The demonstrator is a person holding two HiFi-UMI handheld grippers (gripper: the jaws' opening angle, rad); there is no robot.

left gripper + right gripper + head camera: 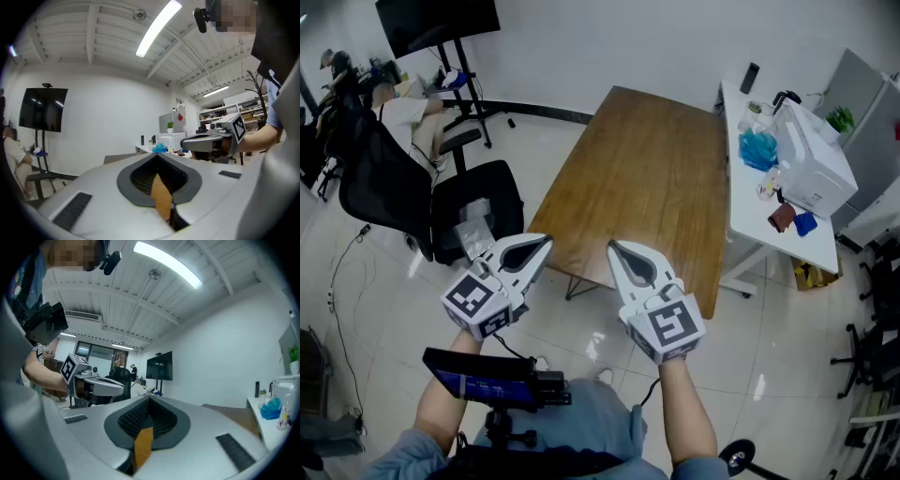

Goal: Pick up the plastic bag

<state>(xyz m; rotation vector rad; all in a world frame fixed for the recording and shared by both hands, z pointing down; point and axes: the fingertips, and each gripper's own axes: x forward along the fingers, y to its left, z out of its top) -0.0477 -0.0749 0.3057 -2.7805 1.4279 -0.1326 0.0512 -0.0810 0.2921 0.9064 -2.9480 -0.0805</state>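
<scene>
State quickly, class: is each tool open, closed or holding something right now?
Left tool: closed, nothing between its jaws.
Right tool: closed, nothing between its jaws.

Plastic bag (475, 220): clear, glossy, crumpled, pale against dark upholstery. Lies slack on the seat of a black office chair (502, 190), at 9 o'clock in the head view. Too small to tell whether anything is inside.
</scene>
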